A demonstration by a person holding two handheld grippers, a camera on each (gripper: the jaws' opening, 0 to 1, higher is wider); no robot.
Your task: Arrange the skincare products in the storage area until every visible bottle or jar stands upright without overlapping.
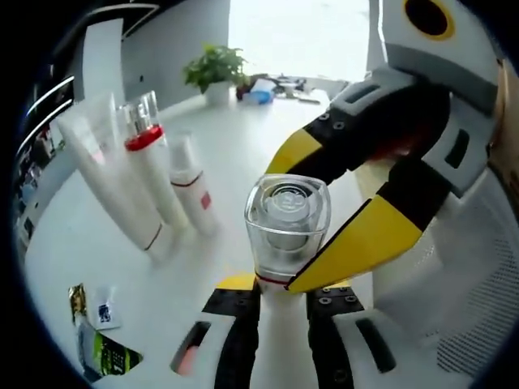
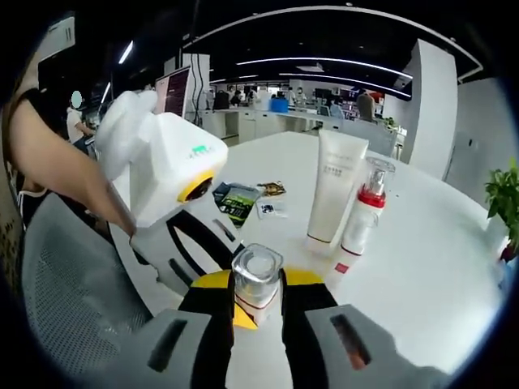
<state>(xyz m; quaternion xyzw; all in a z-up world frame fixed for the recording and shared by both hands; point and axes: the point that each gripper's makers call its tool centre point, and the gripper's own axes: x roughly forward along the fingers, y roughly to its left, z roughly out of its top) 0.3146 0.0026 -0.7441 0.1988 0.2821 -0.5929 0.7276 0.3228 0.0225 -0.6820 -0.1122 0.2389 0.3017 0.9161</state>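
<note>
A white table (image 1: 243, 154) stands in a bright open office, a potted plant (image 1: 215, 71) at twelve o'clock in the left gripper view. The clear-capped bottle (image 1: 285, 223) stands between both tools: the left gripper (image 1: 280, 312) is clamped on its white body from six o'clock, the right gripper (image 2: 258, 304) closed around its cap. At ten o'clock stand a white tube (image 1: 105, 174) and red-collared bottle (image 1: 150, 162).

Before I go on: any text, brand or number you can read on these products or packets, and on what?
None reads clearly.
White tube: small dark print near its top, too blurred.
Red-collared pump bottle: red label patch near base, unreadable.
Sachets on the table: printed, too small.
Clear-capped bottle between both grippers: no text visible.
</note>
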